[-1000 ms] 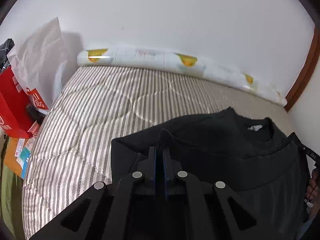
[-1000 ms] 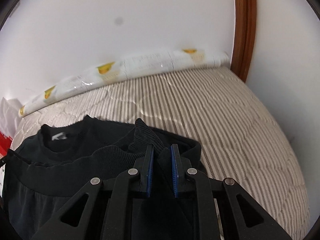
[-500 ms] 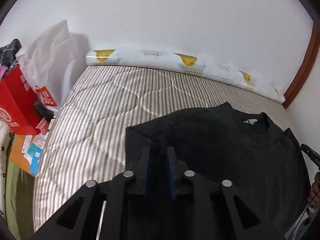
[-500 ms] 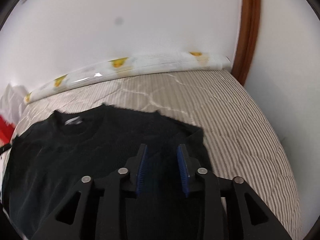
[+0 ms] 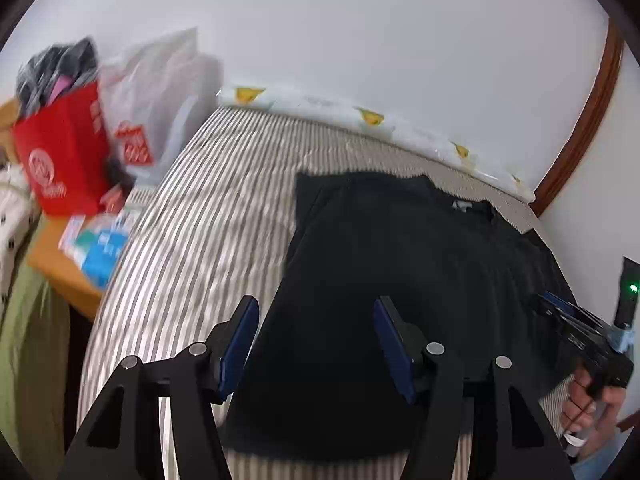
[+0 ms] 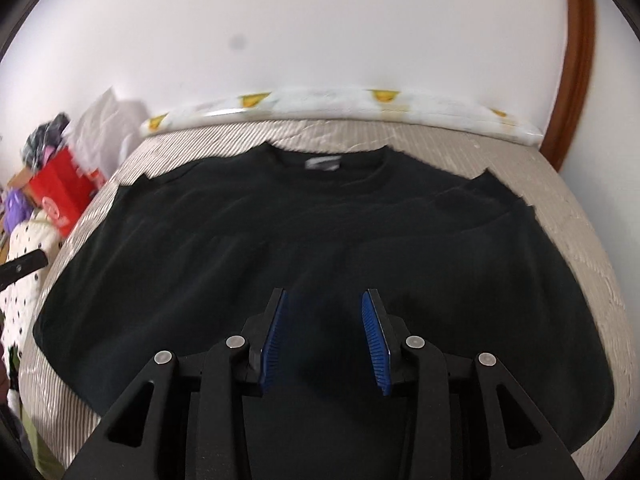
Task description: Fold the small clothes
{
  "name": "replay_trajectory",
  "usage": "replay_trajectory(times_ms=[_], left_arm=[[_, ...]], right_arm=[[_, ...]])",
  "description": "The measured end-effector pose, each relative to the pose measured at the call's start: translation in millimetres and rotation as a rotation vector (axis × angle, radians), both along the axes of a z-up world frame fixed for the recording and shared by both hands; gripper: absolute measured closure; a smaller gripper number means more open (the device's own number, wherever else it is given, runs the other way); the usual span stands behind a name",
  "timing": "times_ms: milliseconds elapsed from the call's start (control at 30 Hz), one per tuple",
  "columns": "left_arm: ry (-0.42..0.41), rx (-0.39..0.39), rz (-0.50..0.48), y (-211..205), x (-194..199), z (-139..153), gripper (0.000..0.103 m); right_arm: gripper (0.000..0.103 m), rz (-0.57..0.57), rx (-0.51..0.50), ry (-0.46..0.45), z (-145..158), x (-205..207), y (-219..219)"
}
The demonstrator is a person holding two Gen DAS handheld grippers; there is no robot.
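The black top (image 6: 320, 248) lies spread flat on the striped bed (image 6: 580, 216), collar toward the white bolster (image 6: 340, 100) at the wall, laid out ready for folding. Left gripper (image 5: 316, 344): fingers have just been opening, nothing pinched. Right gripper (image 6: 324, 340): fingers spread above the cloth on the side away from the bolster, empty, freed to choose a new hold.

A striped quilted mattress (image 5: 224, 208) spreads ahead of the tool and beneath it. Along its far edge, against the white wall (image 5: 360, 40), lies a white roll printed with yellow shapes (image 6: 320, 102). Far to the left stand a red paper bag (image 5: 60, 156) and a white plastic bag (image 5: 156, 92). A brown wooden trim (image 6: 576, 60) rises at far right.
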State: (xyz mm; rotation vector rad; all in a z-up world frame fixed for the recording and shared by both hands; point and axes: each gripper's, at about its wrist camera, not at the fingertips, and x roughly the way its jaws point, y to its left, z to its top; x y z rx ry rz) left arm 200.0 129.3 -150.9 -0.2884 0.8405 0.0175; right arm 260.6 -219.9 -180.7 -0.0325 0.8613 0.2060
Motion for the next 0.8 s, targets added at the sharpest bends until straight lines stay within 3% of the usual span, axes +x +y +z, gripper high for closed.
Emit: replay_trajectory(times_ms=[200,333,700,800], left_arm=[[0.034,-0.131,-0.034,15,-47,-26,0.046],[0.048,-0.177,-0.030,18,-66,-38,0.046],[0.047,-0.365,-0.021,16,-70,-70,0.042],[0.018,-0.381,-0.007,16,-66,-70,0.041]], right_arm=[[0.065,0.000,-0.072,0.005,-20,-4,26],[0.065,-0.009,-0.140,-0.013,-31,-17,32],[0.065,0.016,-0.166,-0.026,-30,-87,22],[0.065,0.015,-0.172,-0.038,-28,-105,19]])
